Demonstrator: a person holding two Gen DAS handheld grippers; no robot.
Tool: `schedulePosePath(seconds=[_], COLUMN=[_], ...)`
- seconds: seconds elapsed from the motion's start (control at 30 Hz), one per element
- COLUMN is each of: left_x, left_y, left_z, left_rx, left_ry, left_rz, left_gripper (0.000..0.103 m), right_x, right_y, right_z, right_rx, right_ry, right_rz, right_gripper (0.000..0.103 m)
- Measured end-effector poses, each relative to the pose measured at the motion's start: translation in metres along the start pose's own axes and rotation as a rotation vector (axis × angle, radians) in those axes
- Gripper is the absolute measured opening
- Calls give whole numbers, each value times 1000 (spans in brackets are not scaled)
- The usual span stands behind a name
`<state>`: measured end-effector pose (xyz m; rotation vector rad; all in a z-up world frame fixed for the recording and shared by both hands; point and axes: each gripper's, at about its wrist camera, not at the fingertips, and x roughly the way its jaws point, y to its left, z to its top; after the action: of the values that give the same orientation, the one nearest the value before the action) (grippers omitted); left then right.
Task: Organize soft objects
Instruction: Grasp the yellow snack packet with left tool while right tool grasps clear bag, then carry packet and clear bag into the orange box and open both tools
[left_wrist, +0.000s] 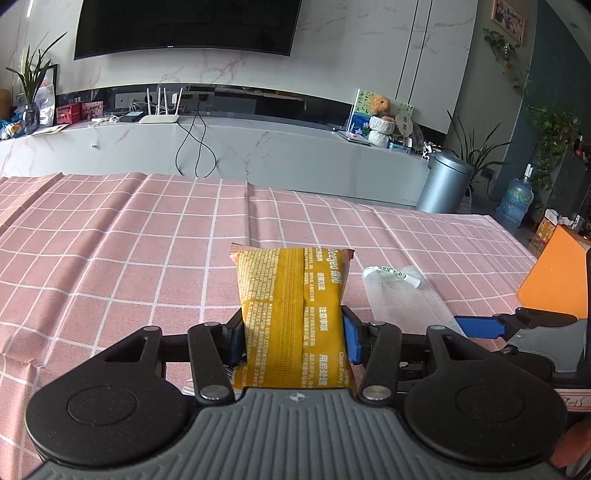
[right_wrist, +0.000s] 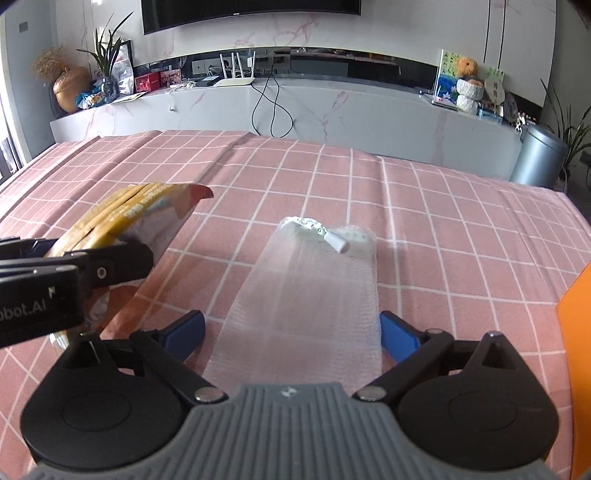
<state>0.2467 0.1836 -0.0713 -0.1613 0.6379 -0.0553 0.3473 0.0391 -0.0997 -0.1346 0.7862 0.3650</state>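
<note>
Above the pink checked tablecloth (left_wrist: 110, 240), the left gripper (left_wrist: 293, 338) pinches a yellow wipes packet (left_wrist: 291, 317) across its soft, crinkly middle; the right gripper (right_wrist: 291, 332), jaws wide apart, straddles a light, limp mesh bag (right_wrist: 306, 295), likely best grasped mid-body

I have the wipes packet (left_wrist: 293, 321) clamped between the pads of my left gripper (left_wrist: 293, 332), lifted clear of the tablecloth (left_wrist: 110, 258). To its right, flat on the cloth, lies the mesh pouch (right_wrist: 306, 295), its toggle (right_wrist: 338, 243) at the far end. My right gripper (right_wrist: 291, 332) straddles the pouch's near end, a finger on either side, not pressing it. At the far right edge stands a box (left_wrist: 550, 280). Behind the table runs a long cabinet (right_wrist: 332, 107), with a bin (right_wrist: 539, 155) on the floor at its right end.
</note>
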Motion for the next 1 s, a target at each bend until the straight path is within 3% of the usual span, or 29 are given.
schedulePosePath(seconds=[0.17,0.23,0.27,0.33,0.37,0.6,1.0], left_x=[-4,-6,-7,-10,-12,-36,-105], left_y=[-1,-2,-3,-6,-7,-21,-66], left_z=[-3,-5,-6,-9,-9,-9,-7], left_rx=[0,-5,-4,-3,-4,9,16], left_ry=[-2,-1,1,6,8,-3,-45], left_rz=[-7,-17,-15,-13,-15,-37,-109], left_gripper=[57,57,57,57,57,57,57], right_x=[-8,-9,-10,-12,-13,-51,-184], right_y=[-5,-3,-3,-1,0,-5,-30], right_z=[2,2,3,4,5,-1,-33], right_rx=[-5,-22,-33,-51,-57,-41,-7], right_ry=[-11,-14,-13,-6,0,-19,-126], right_rz=[-5,1,6,3,3,24,78], right_gripper=[67,48,43,10,5,2,2])
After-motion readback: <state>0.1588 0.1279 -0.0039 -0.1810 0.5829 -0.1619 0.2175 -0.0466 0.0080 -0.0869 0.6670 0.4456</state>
